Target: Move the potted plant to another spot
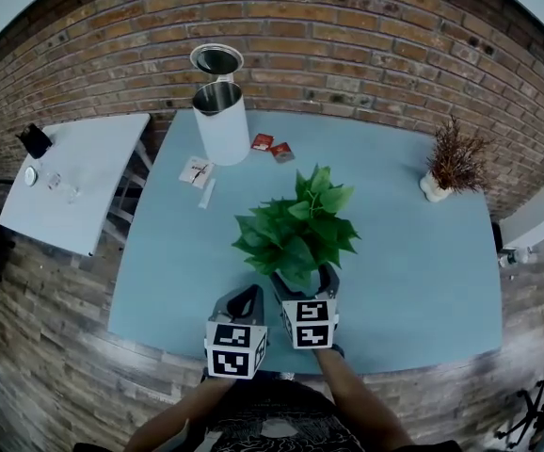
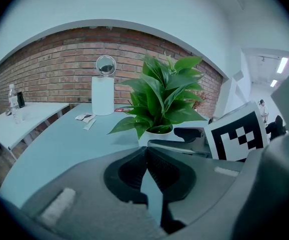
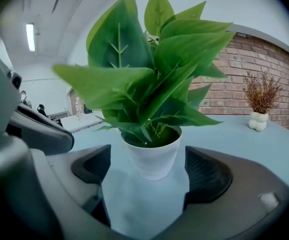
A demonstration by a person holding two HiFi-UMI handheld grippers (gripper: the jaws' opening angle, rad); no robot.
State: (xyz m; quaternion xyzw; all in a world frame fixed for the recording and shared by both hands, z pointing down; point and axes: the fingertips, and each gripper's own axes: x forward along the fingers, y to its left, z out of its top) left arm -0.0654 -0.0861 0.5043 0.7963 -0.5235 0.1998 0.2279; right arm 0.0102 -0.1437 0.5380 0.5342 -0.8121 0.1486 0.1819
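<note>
The right gripper has its jaws spread wide and holds nothing. The white pot stands just ahead of the gap, lined up with it, with bare table showing on either side, so neither pad touches it. The left gripper has its jaws together on nothing, just to the left of the right one, at the near edge. The potted plant sits on the blue table, near the middle and toward the near side. A tall white bin is at the far left and a small dried plant at the far right, both well apart from it. The pot looks small, rigid and smooth, probably light but top-heavy under its broad leaves. The sensible grip is across the pot wall below the rim, never on the soft foliage. It tapers downward, so a loose squeeze might let it slip or tip.
</note>
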